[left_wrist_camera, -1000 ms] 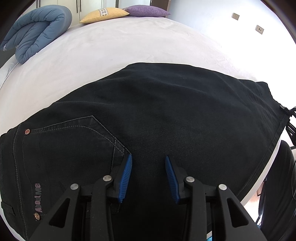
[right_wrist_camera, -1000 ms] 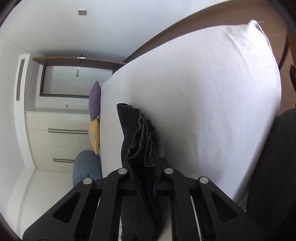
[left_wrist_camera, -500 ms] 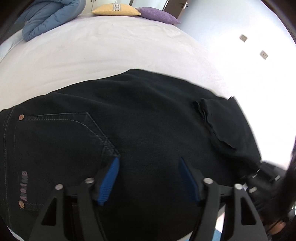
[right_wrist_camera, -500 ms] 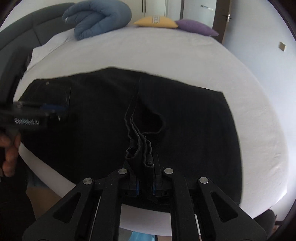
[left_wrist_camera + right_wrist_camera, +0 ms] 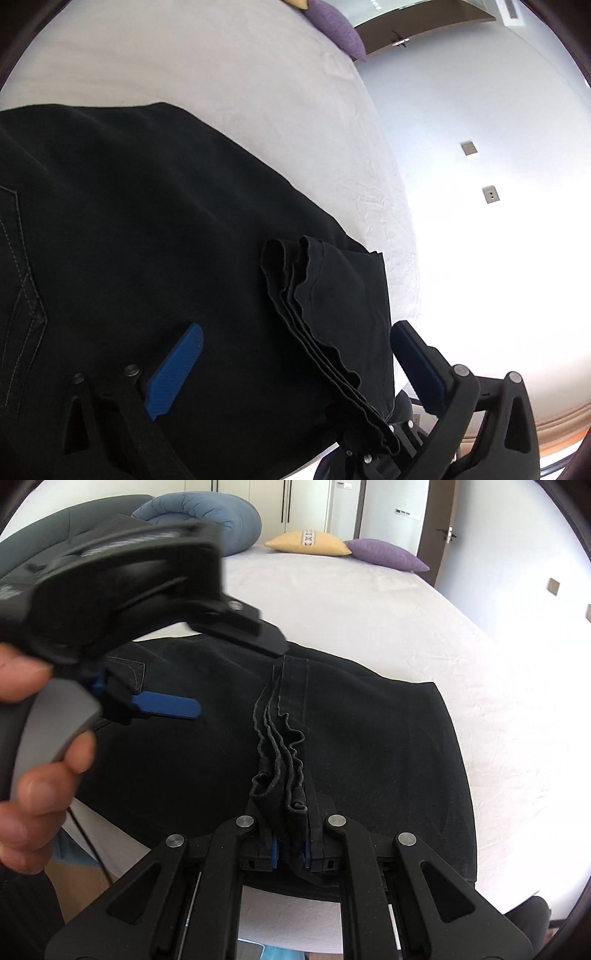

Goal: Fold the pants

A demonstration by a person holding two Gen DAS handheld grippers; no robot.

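Observation:
Black pants (image 5: 147, 236) lie folded on a white bed (image 5: 229, 74), also seen in the right wrist view (image 5: 388, 738). My right gripper (image 5: 290, 853) is shut on the bunched leg hems (image 5: 280, 771), held over the folded cloth near the bed's front edge. The same hems (image 5: 317, 325) show in the left wrist view with the right gripper below them. My left gripper (image 5: 295, 339) is wide open just above the pants, its blue fingers (image 5: 173, 369) astride the hem stack. It appears in the right wrist view (image 5: 166, 707) in a hand.
A blue rolled duvet (image 5: 207, 517), a yellow pillow (image 5: 310, 542) and a purple pillow (image 5: 388, 555) lie at the bed's far end. A white wall (image 5: 480, 147) with sockets stands to the right. The bed's near edge (image 5: 280, 912) is under my right gripper.
My right gripper has carried the hems over onto the pants, folding the legs. My left gripper has opened wider and swung right toward the hems.

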